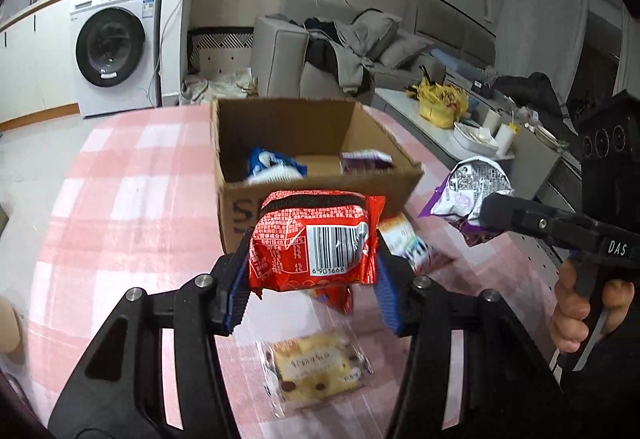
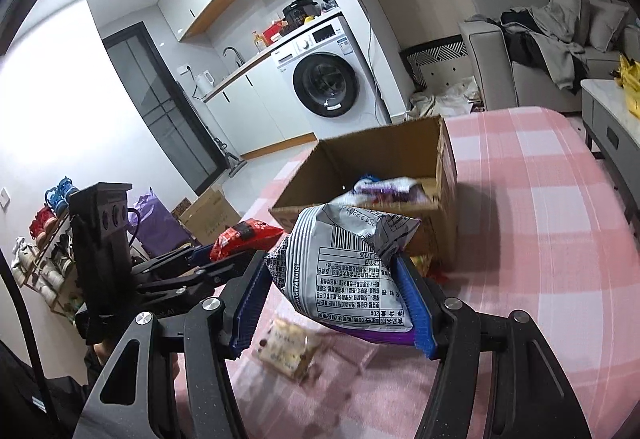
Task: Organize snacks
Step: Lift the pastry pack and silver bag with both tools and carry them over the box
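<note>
Left gripper (image 1: 314, 259) clamps a red snack packet (image 1: 314, 243). Right gripper (image 2: 336, 299) clamps a silver-purple bag (image 2: 344, 267), near the cardboard box (image 1: 240, 199).

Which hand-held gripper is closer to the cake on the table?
Left. The left hand-held gripper, holding the red packet, hangs right above the cake. The right hand-held gripper is off to its side.

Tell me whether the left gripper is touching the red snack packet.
Touching. The left wrist view shows the left gripper with both blue pads pressed against the sides of the red snack packet, holding it above the table.
</note>
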Action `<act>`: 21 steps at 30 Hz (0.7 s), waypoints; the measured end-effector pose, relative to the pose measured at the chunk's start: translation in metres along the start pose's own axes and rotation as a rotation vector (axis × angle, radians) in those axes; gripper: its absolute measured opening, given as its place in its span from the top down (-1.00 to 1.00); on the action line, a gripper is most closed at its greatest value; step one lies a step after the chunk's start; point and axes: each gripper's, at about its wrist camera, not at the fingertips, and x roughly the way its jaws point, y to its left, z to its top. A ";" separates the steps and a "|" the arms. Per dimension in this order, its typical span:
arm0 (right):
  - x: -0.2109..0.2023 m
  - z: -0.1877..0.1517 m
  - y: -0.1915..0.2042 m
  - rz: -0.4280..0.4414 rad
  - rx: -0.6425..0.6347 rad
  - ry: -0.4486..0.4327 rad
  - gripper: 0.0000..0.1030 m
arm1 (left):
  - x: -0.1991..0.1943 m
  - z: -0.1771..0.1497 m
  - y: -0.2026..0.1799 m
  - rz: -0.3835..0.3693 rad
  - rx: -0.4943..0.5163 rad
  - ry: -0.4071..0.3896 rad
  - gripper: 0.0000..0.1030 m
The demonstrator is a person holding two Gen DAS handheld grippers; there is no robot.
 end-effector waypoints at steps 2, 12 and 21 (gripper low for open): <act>0.003 0.007 -0.001 -0.009 -0.003 -0.011 -0.22 | -0.003 0.010 0.003 0.006 -0.002 -0.009 0.04; 0.026 0.036 -0.014 -0.031 0.014 -0.027 -0.22 | 0.015 0.049 0.011 0.020 -0.005 -0.031 0.04; 0.053 0.057 -0.025 -0.038 0.019 -0.026 -0.22 | 0.056 0.070 0.013 0.047 0.000 -0.032 0.04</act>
